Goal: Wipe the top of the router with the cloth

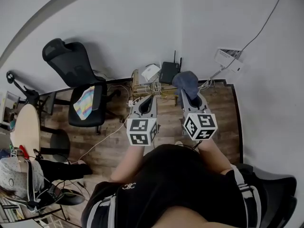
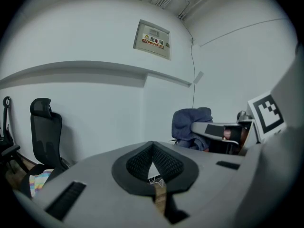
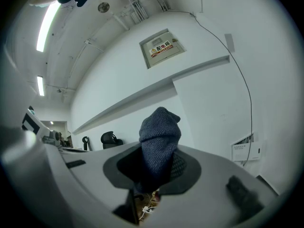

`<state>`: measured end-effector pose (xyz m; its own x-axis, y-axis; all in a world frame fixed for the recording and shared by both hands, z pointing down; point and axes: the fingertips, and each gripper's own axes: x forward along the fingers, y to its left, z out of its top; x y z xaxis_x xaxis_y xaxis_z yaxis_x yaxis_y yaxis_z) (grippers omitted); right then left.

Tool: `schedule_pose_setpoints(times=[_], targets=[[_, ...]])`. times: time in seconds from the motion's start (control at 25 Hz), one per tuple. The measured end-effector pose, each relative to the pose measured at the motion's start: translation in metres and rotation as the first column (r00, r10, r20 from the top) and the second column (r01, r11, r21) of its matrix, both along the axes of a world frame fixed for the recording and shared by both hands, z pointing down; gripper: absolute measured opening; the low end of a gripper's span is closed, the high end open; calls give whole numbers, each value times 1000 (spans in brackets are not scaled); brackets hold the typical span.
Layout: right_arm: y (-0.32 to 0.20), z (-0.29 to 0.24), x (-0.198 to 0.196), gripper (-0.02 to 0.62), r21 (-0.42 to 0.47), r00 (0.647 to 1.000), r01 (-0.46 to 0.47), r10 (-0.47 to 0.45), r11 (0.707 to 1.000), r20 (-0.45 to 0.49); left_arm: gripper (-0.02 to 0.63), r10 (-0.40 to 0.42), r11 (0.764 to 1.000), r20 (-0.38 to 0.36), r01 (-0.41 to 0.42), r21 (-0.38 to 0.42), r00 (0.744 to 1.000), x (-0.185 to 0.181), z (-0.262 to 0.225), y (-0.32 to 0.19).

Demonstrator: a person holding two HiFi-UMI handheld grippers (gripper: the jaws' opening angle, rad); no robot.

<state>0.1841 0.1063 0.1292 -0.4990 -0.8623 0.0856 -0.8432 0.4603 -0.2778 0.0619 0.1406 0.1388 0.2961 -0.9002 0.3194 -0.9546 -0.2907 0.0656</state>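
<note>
The black router (image 1: pixel 168 72), with thin antennas, stands against the wall on a low wooden stand (image 1: pixel 141 88). My right gripper (image 1: pixel 189 93) is shut on a dark blue cloth (image 1: pixel 186 82), held raised just right of the router. In the right gripper view the cloth (image 3: pixel 160 139) sticks up from between the jaws. The left gripper view shows the same cloth (image 2: pixel 188 122) bunched at that gripper's tip. My left gripper (image 1: pixel 147 98) hovers in front of the stand with its jaws together and nothing between them (image 2: pixel 152 147).
A white device (image 1: pixel 150 71) sits beside the router, with tangled cables (image 1: pixel 156 88) on the stand. To the left is a black office chair (image 1: pixel 78 65) with a colourful cloth (image 1: pixel 84 102) on its seat, then a round table (image 1: pixel 26 129). A white wall box (image 1: pixel 229 59) is at the right.
</note>
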Motion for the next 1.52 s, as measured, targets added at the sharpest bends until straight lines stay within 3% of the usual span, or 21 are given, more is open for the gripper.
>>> schedule_pose_setpoints(times=[0.2,0.36,0.6,0.8,1.04,1.52], targets=[[-16,3,20,88,14,1000,25,-25,1000,1,5,-22,1000,-10,22,10,1000,26,-1,-24],[-28,19,35,87,-29,999,31,-31,999,16,6,1,1000,15,-2,26,1000,54,1,-30],[-37,21,48,87,-38,1000,30,-29,999,5,5,-12,1000,-22,12,-1,1000,62,6,-45],[-44,27,57,87,-53,1000,10,-10,999,7,6,8,1000,-1,-8,4,1000,70,7,-52],[-61,27,46,89,-39,999,26,-27,999,-20,5,5,1000,-22,-4,6,1000,63,13,-72],[-144,36,26,88,-52,995,23,-28,998,-96,5,4,1000,-79,-5,-19,997,41,30,-163]])
